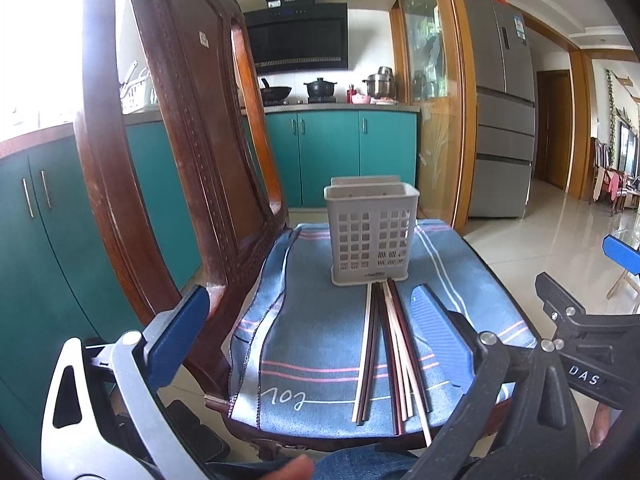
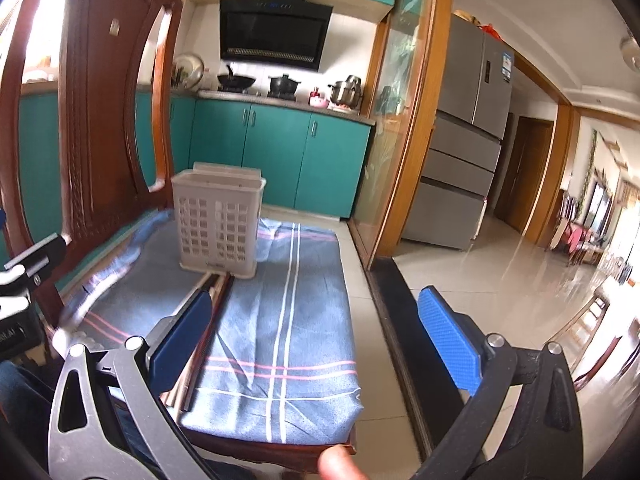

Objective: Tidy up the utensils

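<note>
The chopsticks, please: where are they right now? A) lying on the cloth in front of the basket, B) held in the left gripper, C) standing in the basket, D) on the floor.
A: the chopsticks lie loose on the cloth before the basket, both grippers open and apart from them.

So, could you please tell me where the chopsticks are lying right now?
The chopsticks lie bundled on the blue striped cloth over the chair seat, centre of the left wrist view, their far tips just in front of the grey utensil basket.

The basket (image 1: pixel 370 236) is dull grey plastic full of holes. The chopsticks (image 1: pixel 390 356) look like smooth wood. The cloth (image 1: pixel 304 320) is soft. The chair (image 1: pixel 192 160) is shiny wood.
</note>
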A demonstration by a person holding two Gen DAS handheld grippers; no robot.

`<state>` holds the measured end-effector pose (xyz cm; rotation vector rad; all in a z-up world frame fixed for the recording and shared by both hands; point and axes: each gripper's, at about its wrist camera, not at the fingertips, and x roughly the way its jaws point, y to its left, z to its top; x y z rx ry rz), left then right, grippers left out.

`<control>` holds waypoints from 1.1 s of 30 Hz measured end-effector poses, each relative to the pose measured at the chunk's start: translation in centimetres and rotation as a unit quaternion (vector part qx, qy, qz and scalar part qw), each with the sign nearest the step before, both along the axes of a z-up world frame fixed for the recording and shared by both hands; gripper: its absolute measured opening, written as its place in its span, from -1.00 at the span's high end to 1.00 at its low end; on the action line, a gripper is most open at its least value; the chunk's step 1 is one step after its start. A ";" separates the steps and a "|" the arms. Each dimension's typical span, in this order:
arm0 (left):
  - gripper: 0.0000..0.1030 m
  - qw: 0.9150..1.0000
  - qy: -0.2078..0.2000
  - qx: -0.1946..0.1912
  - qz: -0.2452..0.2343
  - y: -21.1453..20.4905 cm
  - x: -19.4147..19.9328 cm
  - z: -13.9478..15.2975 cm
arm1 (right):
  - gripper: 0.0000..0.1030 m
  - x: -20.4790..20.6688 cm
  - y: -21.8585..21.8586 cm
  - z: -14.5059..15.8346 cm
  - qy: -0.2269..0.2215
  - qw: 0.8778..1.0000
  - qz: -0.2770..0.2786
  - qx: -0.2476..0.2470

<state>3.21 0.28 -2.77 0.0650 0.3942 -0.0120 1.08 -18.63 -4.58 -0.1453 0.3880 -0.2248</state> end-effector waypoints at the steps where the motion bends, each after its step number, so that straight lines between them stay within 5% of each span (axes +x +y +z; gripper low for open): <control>1: -0.94 1.000 0.004 0.002 0.002 0.0 0.2 -0.2 | -0.95 0.2 0.2 -0.2 0.005 1.000 -0.001 -0.006; 8: -0.94 0.999 0.045 -0.014 -0.026 0.2 2.3 -1.7 | -0.89 2.8 -0.3 -2.7 0.068 0.998 0.005 0.010; 10: -0.80 0.998 0.052 -0.018 -0.034 0.2 2.9 -1.8 | -0.69 3.5 -0.8 -3.2 0.087 0.996 0.000 0.027; 12: -0.42 0.997 0.057 -0.020 -0.039 0.0 4.1 -1.2 | -0.50 4.4 -1.6 -3.9 0.106 0.993 -0.013 0.043; 16: -0.25 0.993 0.084 -0.038 -0.076 -0.9 8.6 0.2 | -0.04 5.8 -4.1 -5.0 0.140 0.985 -0.037 0.088; 20: -0.20 0.980 0.139 -0.044 -0.131 -3.4 13.3 -0.7 | -0.01 6.5 -5.6 -5.9 0.158 0.981 -0.056 0.095; 24: -0.15 0.973 0.142 -0.066 -0.167 -3.6 15.2 -2.6 | -0.01 8.2 -5.5 -7.0 0.189 0.975 -0.032 0.116; 30: -0.16 0.976 0.153 -0.095 -0.119 -1.0 16.5 -4.5 | -0.01 12.3 -1.9 -8.3 0.238 0.950 0.072 0.187; 33: -0.17 0.977 0.158 -0.095 -0.111 -0.4 17.0 -4.6 | -0.01 14.3 0.9 -9.1 0.269 0.940 0.109 0.181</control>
